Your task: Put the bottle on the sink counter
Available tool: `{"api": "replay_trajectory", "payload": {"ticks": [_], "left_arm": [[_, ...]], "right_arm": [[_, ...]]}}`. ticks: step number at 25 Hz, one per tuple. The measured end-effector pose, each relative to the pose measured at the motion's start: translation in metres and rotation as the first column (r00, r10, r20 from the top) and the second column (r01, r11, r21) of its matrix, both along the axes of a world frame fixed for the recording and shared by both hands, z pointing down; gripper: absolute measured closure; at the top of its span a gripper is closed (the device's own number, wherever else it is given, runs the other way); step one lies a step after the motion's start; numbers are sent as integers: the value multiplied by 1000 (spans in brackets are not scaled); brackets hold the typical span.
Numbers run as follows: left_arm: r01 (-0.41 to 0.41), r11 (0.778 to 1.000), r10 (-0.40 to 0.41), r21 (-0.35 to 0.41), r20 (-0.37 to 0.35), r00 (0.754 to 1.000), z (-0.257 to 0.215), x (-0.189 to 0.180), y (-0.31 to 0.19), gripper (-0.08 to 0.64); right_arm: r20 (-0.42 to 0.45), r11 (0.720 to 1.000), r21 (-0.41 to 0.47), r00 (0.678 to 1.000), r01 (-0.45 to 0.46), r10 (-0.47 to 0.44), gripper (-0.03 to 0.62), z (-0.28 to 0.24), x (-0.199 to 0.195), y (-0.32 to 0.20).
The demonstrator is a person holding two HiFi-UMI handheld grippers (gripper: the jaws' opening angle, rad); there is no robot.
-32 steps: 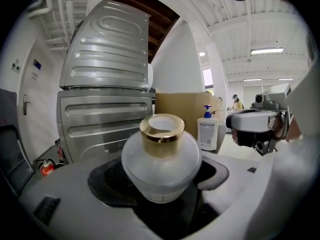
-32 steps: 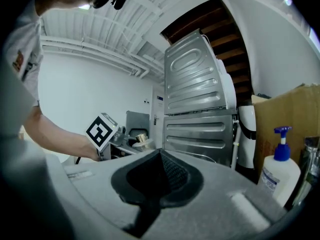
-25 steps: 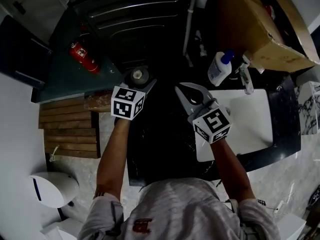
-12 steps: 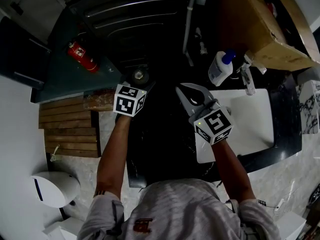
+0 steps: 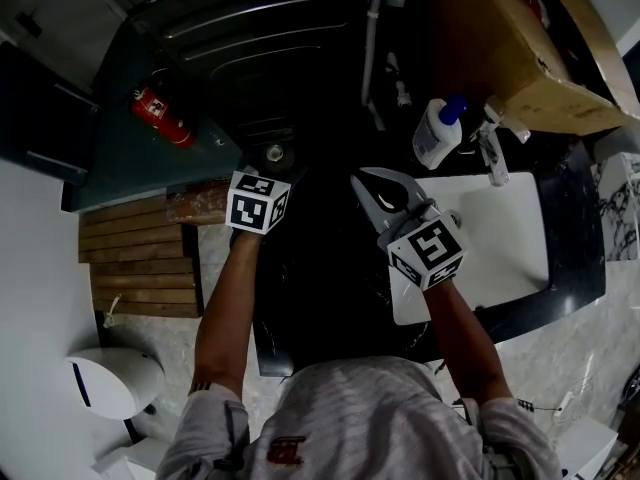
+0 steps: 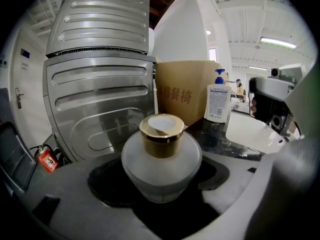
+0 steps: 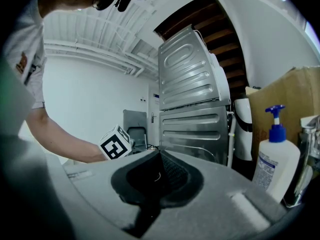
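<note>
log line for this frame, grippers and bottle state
left gripper: shut on bottle | right gripper: shut, empty | bottle: upright, capped, left of sink | step: not yet set on counter

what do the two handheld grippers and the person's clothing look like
The left gripper and right gripper are pale grey with dark-lined curved jaws, each carrying a white cube of black square markers. The person wears a light short-sleeved shirt.

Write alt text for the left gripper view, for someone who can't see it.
The left gripper holds a round frosted bottle with a gold cap upright between its jaws. Behind it stand a ribbed metal cabinet, a cardboard box and a pump bottle, with a white sink at right.
</note>
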State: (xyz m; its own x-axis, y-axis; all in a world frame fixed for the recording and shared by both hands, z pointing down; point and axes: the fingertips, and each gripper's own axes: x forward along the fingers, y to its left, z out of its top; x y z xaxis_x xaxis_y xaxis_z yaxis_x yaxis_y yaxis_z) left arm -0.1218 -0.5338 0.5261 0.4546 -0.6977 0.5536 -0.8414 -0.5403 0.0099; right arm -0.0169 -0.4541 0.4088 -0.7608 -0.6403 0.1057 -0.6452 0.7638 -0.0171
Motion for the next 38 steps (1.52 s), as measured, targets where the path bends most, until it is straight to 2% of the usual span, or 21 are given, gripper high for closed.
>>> {"api": "replay_trajectory", "payload": {"ticks": [11,18,23,27,30,35,38], "left_arm": [[-21,1000,21,17,-23,1000,0,2,-2,227],[27,991,-19,132,-65,998,-33,-11,9,199],[46,971,-19,235,-116,993,-73,-12,32,199],[40,948,14,316,-167,986,-106,1,60,209],[32,925,50,378,-205,978,-134,14,86,241],[36,892,86,451,-246,965,-171,27,126,341],[65,875,80,479,-277,958,-185,31,146,433]], "right_arm": [[0,1000,4,1000,-7,7,592,0,2,0],[8,1000,9,1000,-15,15,592,-5,6,-4],[14,1000,23,1000,-12,12,592,-13,3,-1],[20,999,40,1000,-1,0,592,-22,1,10],[27,998,60,1000,11,-13,592,-33,-2,23],[42,996,88,998,35,-39,592,-50,-6,51],[47,993,112,997,49,-55,592,-61,-8,69]]}}
